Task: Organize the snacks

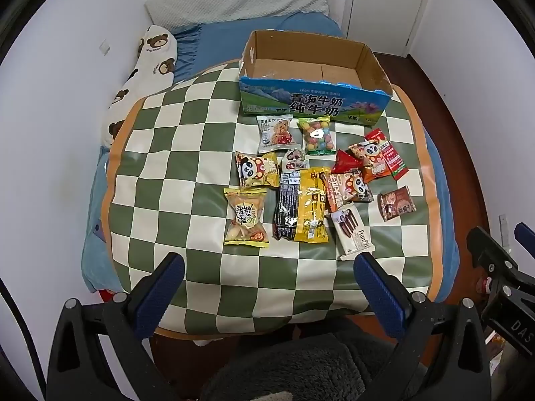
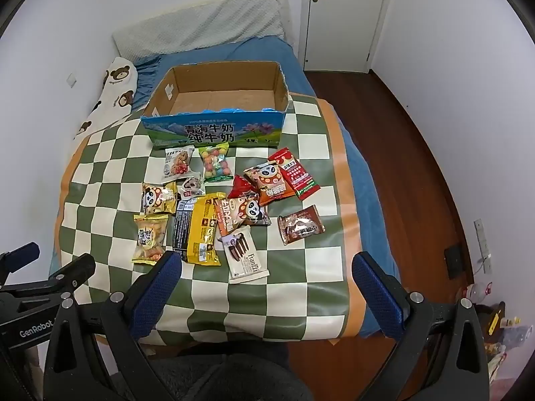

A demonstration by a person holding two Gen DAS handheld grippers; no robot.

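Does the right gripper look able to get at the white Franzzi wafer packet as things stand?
Probably yes: the right gripper is open, and the Franzzi packet lies just ahead, topmost and uncovered.

Matt brown cardboard box (image 1: pixel 367 63), glossy plastic snack packets (image 1: pixel 309 209), smooth checked cloth (image 1: pixel 187 153), polished wood floor (image 2: pixel 418 140)

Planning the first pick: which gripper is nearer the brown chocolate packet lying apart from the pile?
Right. The right gripper hovers just below-left of the brown chocolate packet; the left gripper sits farther left.
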